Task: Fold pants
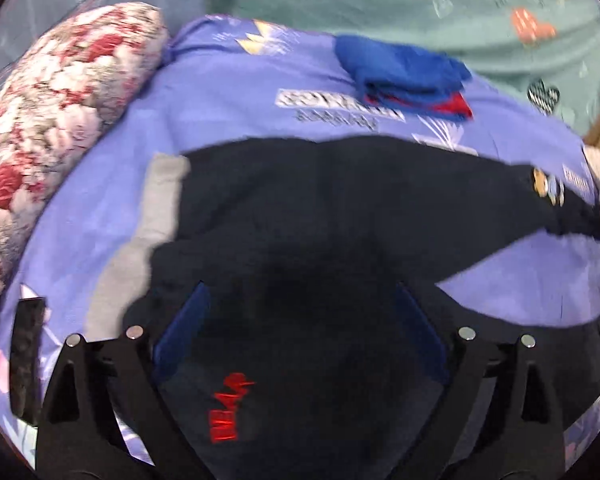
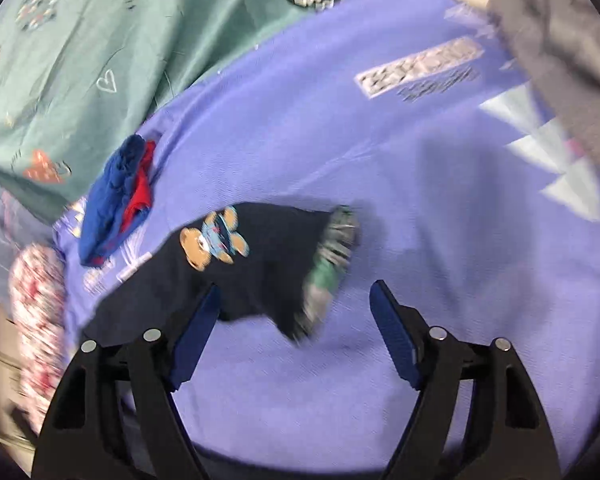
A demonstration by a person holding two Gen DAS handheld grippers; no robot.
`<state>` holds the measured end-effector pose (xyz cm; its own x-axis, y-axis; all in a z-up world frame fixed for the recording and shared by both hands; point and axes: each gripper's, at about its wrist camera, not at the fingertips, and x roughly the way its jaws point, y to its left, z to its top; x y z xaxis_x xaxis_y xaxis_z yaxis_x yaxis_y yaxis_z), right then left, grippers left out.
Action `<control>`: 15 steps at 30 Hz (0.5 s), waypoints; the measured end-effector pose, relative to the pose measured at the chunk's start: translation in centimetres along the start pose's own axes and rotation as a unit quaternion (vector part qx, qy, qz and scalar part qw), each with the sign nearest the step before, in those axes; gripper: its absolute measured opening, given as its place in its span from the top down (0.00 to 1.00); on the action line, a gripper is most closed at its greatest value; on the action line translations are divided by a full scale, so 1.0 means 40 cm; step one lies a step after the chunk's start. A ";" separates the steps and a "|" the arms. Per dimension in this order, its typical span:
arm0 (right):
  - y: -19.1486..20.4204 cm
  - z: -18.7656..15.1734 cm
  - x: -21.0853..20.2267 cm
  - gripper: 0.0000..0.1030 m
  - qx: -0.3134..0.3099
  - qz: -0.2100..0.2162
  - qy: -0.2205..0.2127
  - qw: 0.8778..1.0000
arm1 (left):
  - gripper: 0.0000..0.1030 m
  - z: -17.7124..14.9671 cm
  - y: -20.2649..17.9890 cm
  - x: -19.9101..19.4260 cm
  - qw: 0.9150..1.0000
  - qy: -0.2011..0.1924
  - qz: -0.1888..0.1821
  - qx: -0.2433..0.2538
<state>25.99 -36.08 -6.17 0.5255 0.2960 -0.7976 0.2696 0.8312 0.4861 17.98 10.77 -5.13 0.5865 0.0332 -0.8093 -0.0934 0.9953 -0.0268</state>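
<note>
Dark navy pants point(image 1: 320, 208) lie spread on a purple bedsheet point(image 1: 220, 92). They have a grey waistband point(image 1: 160, 208) at the left, red lettering point(image 1: 230, 408) near me and a bear patch point(image 1: 548, 188) on the far leg. My left gripper point(image 1: 300, 304) is open, its blue pads over the dark cloth. In the right wrist view the leg end point(image 2: 260, 268) with the bear patch point(image 2: 214, 238) and striped cuff point(image 2: 332, 256) lies just ahead. My right gripper point(image 2: 296, 300) is open, with its left pad point(image 2: 198, 332) at the leg's edge.
A folded blue and red garment point(image 1: 408, 76) lies on the sheet behind the pants, also in the right wrist view point(image 2: 116, 196). A floral pillow point(image 1: 48, 128) sits at the left. A green patterned cover point(image 1: 440, 12) lies beyond. Grey cloth point(image 2: 560, 52) lies at the upper right.
</note>
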 end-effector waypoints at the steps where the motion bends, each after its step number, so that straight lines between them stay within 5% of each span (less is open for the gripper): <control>1: -0.002 0.017 0.024 0.40 0.011 0.015 0.010 1.000 | 0.09 -0.007 -0.012 0.021 1.000 0.010 -0.001 0.005; 2: -0.003 0.022 0.037 0.47 0.017 0.024 0.020 0.999 | 0.09 -0.015 -0.024 0.047 1.000 0.024 0.000 0.010; 4: -0.006 0.039 0.076 0.76 0.031 0.021 0.038 0.999 | 0.09 -0.032 -0.029 0.074 0.999 0.042 -0.001 0.011; 6: 0.000 0.050 0.086 0.88 0.027 0.013 0.036 0.999 | 0.09 -0.045 -0.029 0.098 0.998 0.059 -0.004 0.001; 9: 0.061 0.058 0.015 0.91 -0.043 0.000 -0.018 0.999 | 0.08 -0.056 -0.004 0.106 0.997 0.068 -0.017 -0.022; 13: 0.143 0.044 -0.137 0.91 -0.191 0.015 -0.114 0.975 | 0.08 -0.057 0.012 0.103 0.997 0.069 -0.023 -0.022; 15: 0.112 0.054 -0.128 0.90 -0.218 -0.016 -0.097 0.971 | 0.08 -0.057 0.015 0.102 0.997 0.071 -0.025 -0.022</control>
<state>26.25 -34.90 0.84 0.6755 0.2078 -0.7074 -0.0564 0.9712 0.2315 18.49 11.32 -9.78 0.4721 -0.0325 -0.8809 -0.1043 0.9902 -0.0924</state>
